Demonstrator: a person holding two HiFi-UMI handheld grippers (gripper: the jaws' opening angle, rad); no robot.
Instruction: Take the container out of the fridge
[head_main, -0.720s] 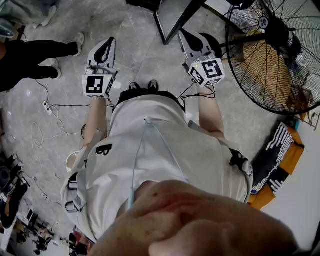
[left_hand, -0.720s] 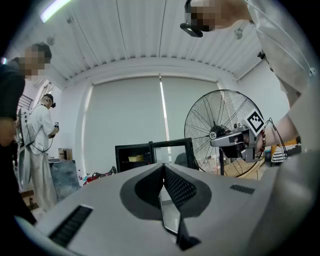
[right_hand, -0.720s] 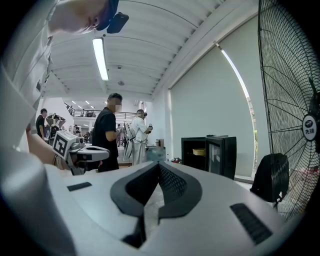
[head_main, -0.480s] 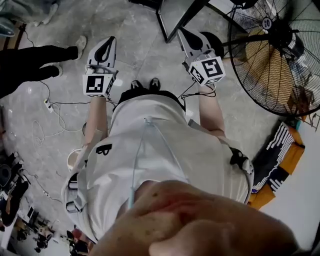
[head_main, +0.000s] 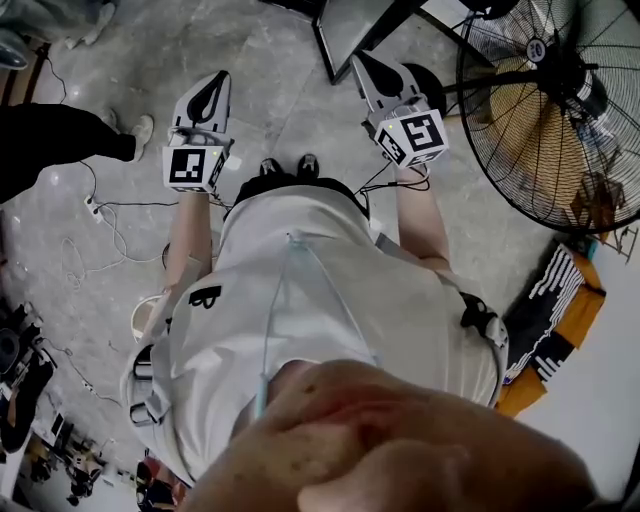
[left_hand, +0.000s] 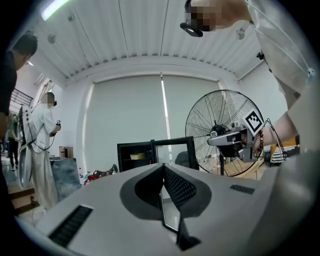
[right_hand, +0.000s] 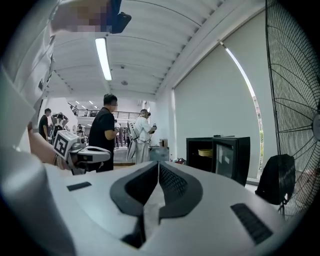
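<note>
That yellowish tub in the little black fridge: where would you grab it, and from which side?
Probably its near rim, reached straight in through the open front. The container looks shallow and wide, sitting upright high inside the fridge, whose walls close off every other side. The door stands open at the right, so keep left of it.

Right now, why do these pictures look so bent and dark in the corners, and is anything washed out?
Left gripper view: a wide-angle lens blackens the corners and bows straight lines; the pale blind backlights the dark fridge. Right gripper view: the ceiling lamp glares white, and the fan curves along the edge. Head view: soft, flat light on the floor, little glare.
</note>
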